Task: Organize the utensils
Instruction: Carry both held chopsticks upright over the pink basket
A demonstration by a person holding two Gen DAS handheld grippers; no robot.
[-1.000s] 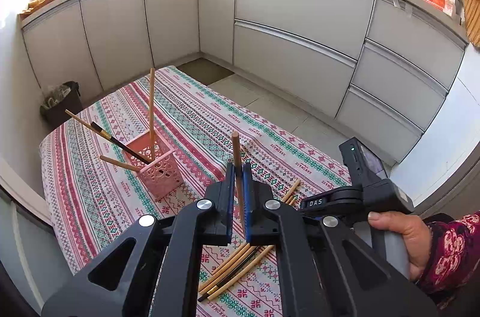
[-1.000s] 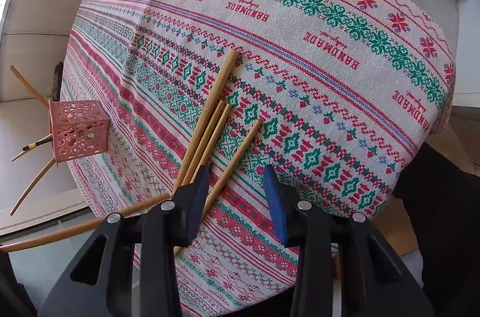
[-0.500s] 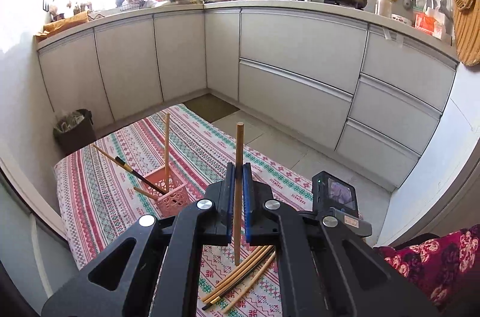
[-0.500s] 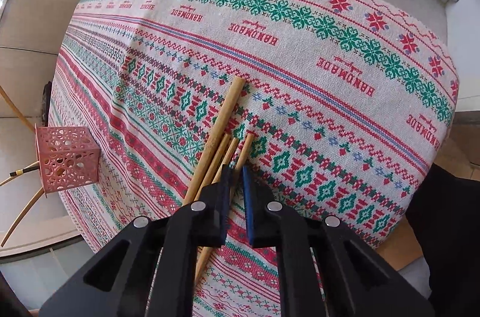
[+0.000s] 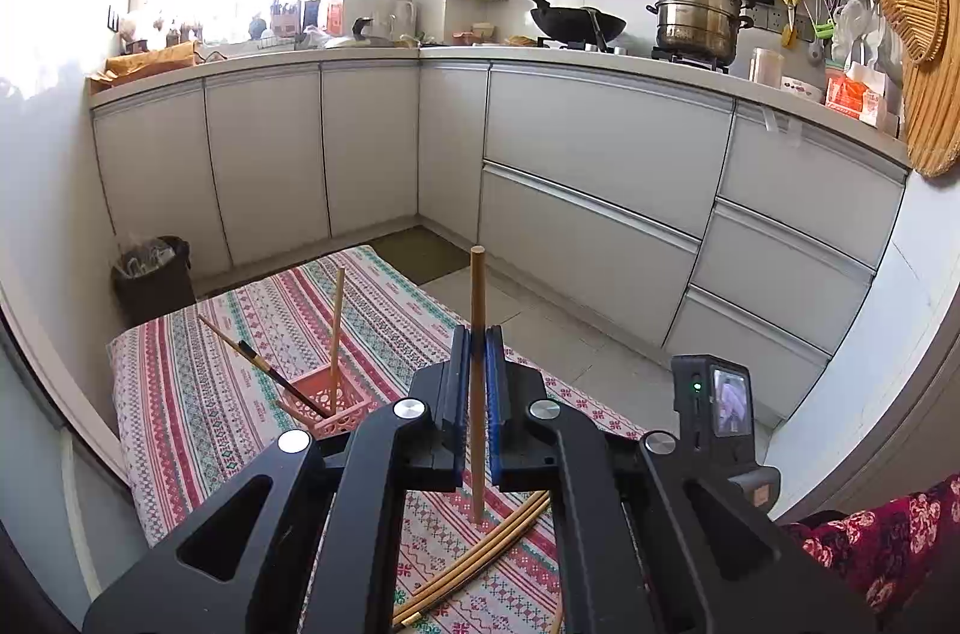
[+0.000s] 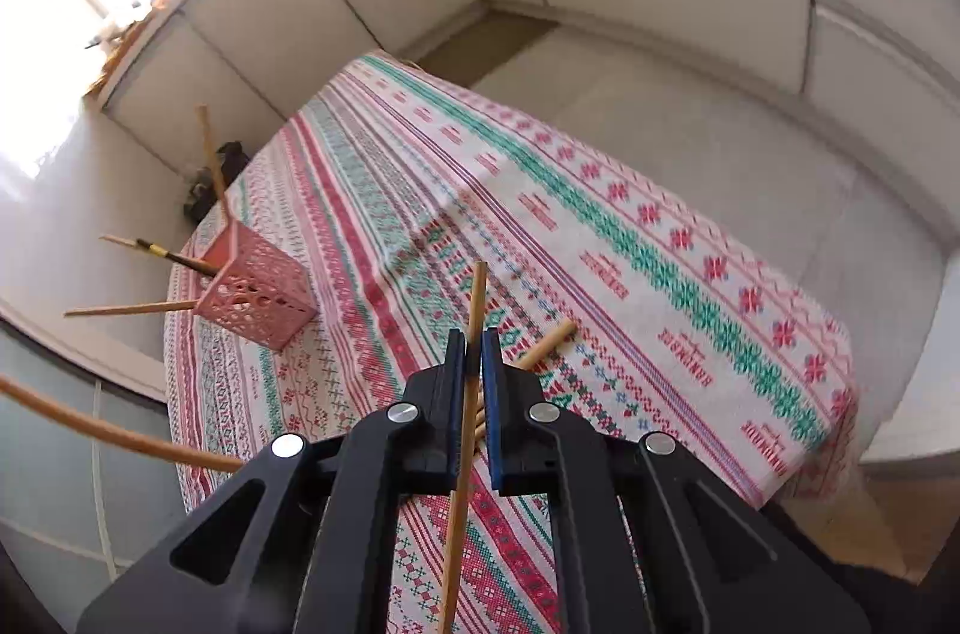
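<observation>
Kitchen with grey cabinets; a table under a patterned woven cloth (image 6: 600,214), both claws each pinching one chopstick.

Ahead-left of the left claw (image 5: 477,388), a pink perforated square basket (image 5: 342,409) holds several slanting sticks. That claw clamps a round wooden chopstick (image 5: 477,298) upright. The right claw (image 6: 473,382) grips a thinner stick (image 6: 477,304), loose chopsticks (image 5: 480,556) lying on the cloth below.
</observation>
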